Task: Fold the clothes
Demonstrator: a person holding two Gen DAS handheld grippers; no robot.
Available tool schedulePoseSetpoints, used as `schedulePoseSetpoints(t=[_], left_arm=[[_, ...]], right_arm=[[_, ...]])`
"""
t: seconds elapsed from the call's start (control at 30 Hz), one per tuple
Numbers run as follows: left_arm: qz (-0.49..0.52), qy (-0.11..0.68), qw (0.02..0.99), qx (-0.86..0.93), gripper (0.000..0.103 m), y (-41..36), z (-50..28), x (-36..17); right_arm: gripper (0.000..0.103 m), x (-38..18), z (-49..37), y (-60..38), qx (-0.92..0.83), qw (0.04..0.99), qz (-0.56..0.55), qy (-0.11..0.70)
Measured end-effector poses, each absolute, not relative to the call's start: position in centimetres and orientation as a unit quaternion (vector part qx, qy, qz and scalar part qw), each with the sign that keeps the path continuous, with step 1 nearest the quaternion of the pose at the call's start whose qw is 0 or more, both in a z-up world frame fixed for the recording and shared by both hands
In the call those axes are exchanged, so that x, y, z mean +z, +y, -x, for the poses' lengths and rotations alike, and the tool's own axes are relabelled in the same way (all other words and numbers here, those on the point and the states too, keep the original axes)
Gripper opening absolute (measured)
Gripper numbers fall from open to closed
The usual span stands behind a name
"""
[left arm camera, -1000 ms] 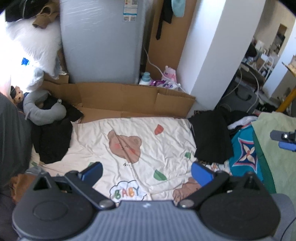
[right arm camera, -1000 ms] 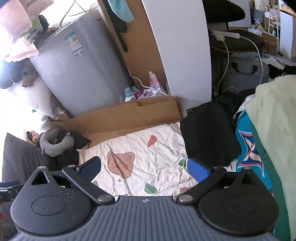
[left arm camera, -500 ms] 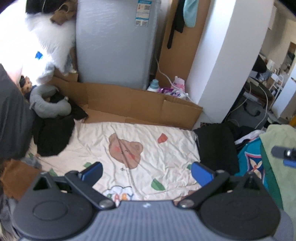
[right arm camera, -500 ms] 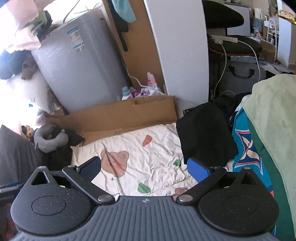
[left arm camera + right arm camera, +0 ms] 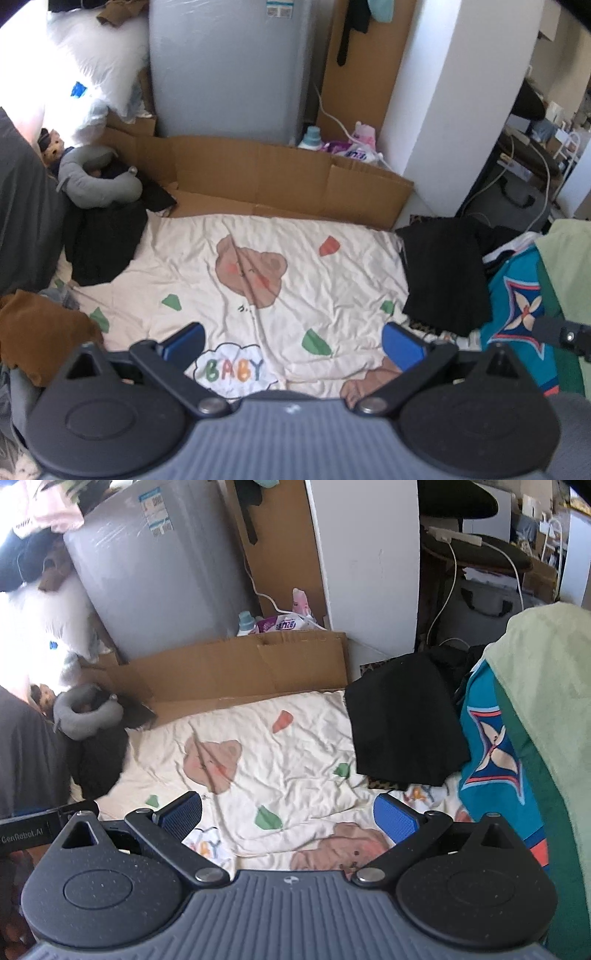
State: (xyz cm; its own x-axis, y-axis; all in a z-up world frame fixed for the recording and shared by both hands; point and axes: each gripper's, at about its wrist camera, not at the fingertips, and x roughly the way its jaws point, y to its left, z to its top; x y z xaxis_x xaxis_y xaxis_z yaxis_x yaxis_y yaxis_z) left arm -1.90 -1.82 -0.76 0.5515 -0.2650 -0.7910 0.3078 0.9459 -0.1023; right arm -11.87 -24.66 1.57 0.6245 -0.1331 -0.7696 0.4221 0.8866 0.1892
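The black garment (image 5: 402,716) hides the blanket's (image 5: 288,753) right edge; the green cloth (image 5: 546,686) runs off-frame.

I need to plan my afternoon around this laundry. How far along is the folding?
Nothing looks folded yet. The cream bear-print blanket lies spread with no garment on it. Left gripper and right gripper both hang open and empty. Left to do: the crumpled black garment, the teal patterned cloth, the pale green cloth and the black clothes by the grey neck pillow.
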Motion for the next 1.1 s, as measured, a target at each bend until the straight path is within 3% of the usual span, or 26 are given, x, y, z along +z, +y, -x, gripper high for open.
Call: schedulePoseSetpoints(t=[0.67, 1.1], left_arm=[[-0.006, 0.479, 0.872, -0.098, 0.103, -1.4, 3.6, -2.5], [-0.053, 0.475, 0.874, -0.09, 0.103, -2.9, 4.0, -2.7]], right_arm=[[0.102, 0.5, 10.3, -23.2, -0.079, 0.881, -0.139, 0.445], [0.102, -0.1, 10.0, -23.7, -0.053, 0.877, -0.154, 0.451]])
